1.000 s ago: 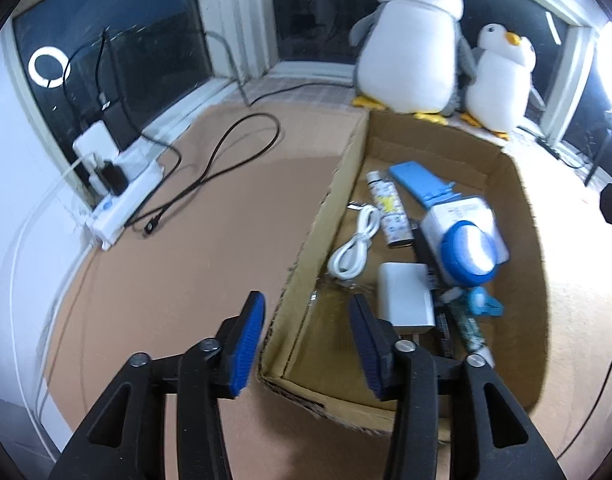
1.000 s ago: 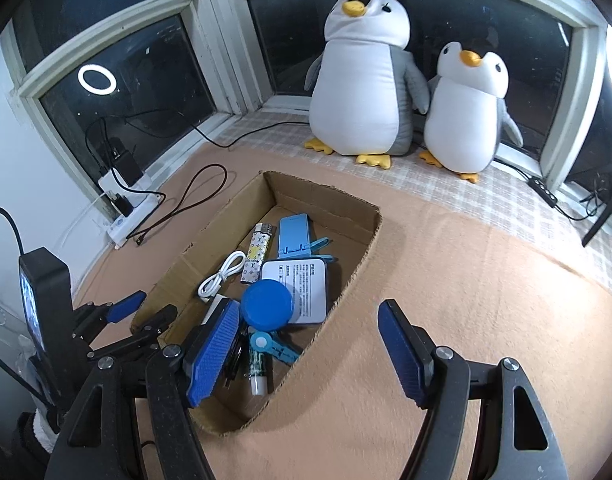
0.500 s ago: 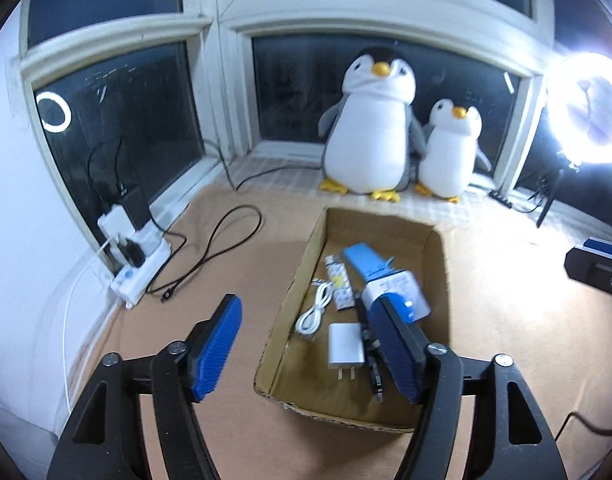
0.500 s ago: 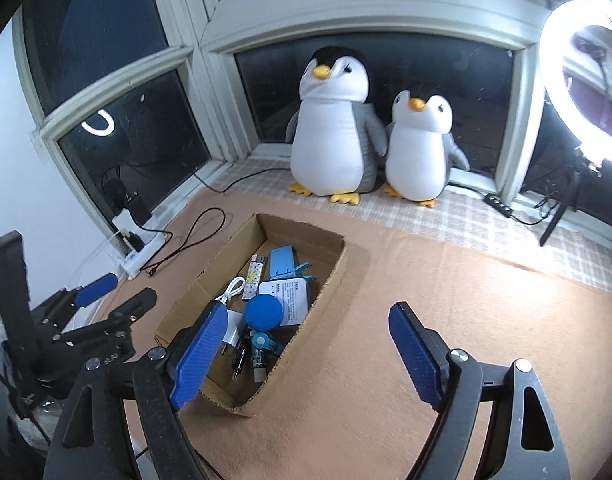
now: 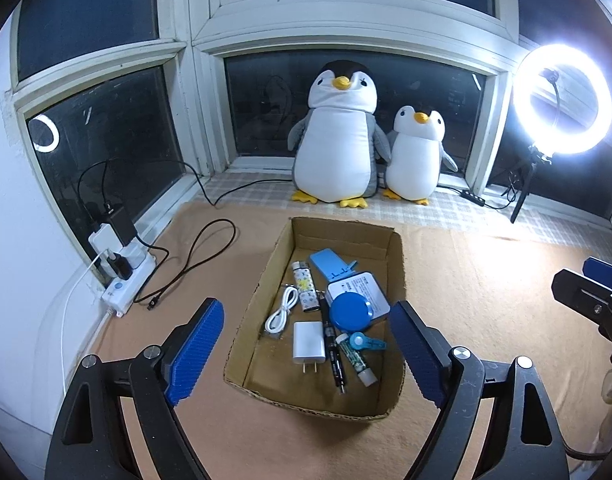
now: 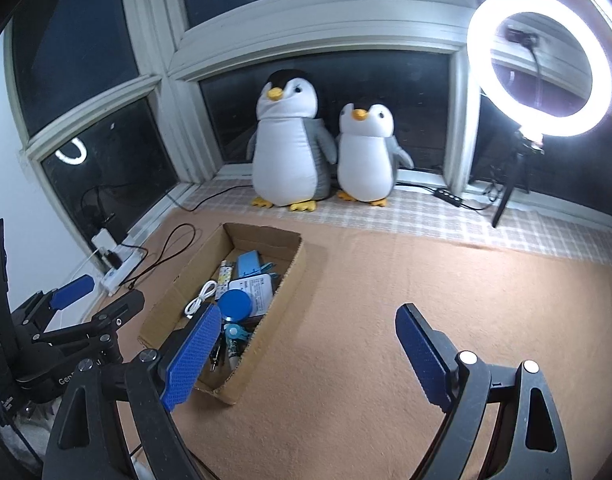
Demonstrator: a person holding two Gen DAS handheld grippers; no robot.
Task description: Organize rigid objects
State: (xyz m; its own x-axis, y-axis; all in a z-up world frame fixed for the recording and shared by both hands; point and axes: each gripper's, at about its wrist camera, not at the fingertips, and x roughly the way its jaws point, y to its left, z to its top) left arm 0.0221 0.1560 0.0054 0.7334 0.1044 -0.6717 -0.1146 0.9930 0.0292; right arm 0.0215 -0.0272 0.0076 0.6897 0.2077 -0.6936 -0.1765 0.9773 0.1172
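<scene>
The cardboard box (image 5: 395,264) is matt brown paperboard with rough, ragged cut edges, and it sits on a soft, napped tan cloth (image 5: 486,280). Inside it, the white charger (image 5: 308,342) and the round blue lid (image 5: 350,312) look like smooth, slightly glossy plastic. The two penguins (image 5: 336,140) are plush fabric, and both grippers' jaws carry ribbed blue pads (image 5: 196,350) on matt black plastic frames.

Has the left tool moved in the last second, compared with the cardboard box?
Yes. The left tool has pulled back and up from the cardboard box; the whole box now shows, smaller, with the big penguin behind it.
</scene>
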